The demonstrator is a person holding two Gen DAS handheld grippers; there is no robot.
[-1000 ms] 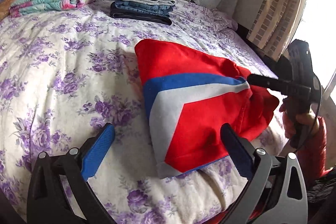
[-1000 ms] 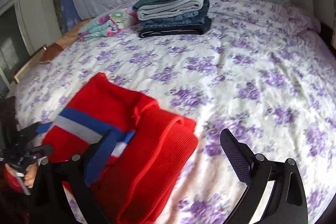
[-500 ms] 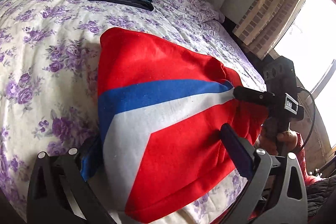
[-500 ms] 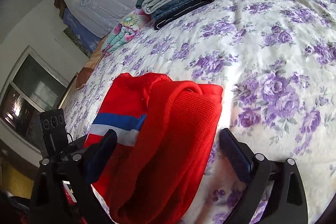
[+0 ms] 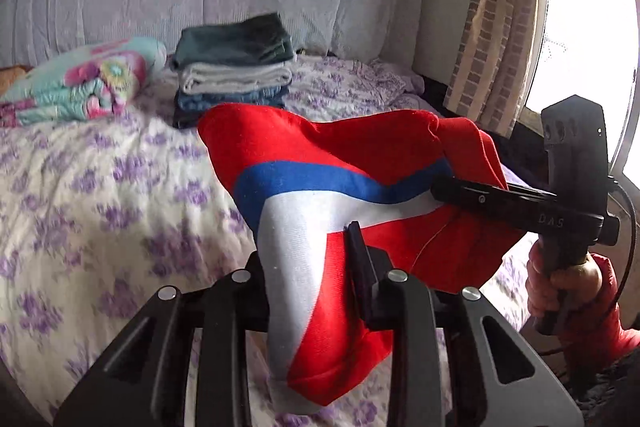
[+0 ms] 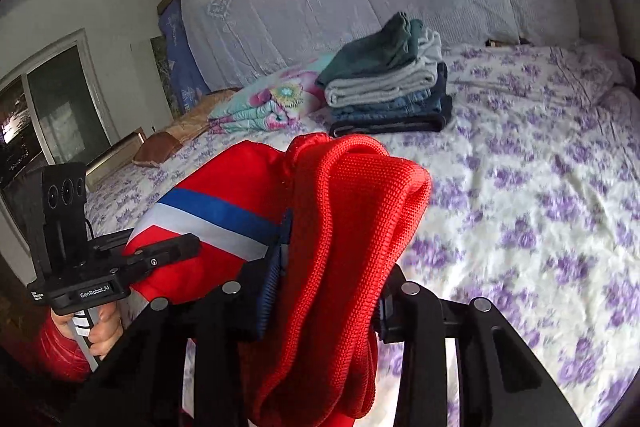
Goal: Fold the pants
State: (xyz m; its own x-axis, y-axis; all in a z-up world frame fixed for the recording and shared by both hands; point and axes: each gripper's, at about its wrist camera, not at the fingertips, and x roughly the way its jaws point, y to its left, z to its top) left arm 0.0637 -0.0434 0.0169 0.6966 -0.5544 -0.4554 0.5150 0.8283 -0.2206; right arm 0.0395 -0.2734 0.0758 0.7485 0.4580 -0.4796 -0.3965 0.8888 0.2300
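The folded red pants (image 5: 320, 155) with a blue and a white stripe hang lifted above the bed, held at both ends. My left gripper (image 5: 308, 247) pinches the striped end, jaws still closing, cloth squeezed between the pads. In the right wrist view the same gripper (image 6: 168, 251) shows at the left, gripped by a hand in a red sleeve. My right gripper (image 6: 328, 287) clamps the bunched red ribbed waistband (image 6: 352, 211), its jaws also closing with the fabric between them. From the left wrist view it (image 5: 460, 193) bites into the pants' right end.
A stack of folded clothes (image 5: 236, 67) stands at the head of the bed beside a rolled floral blanket (image 5: 80, 87). The purple-flowered bedcover (image 6: 540, 207) spreads below. A curtain (image 5: 492, 27) and bright window are on the right; a glass door (image 6: 48, 107) is on the far left.
Both grippers went from wide open around the pants to closed on them. The pants have risen off the bed with both hands.
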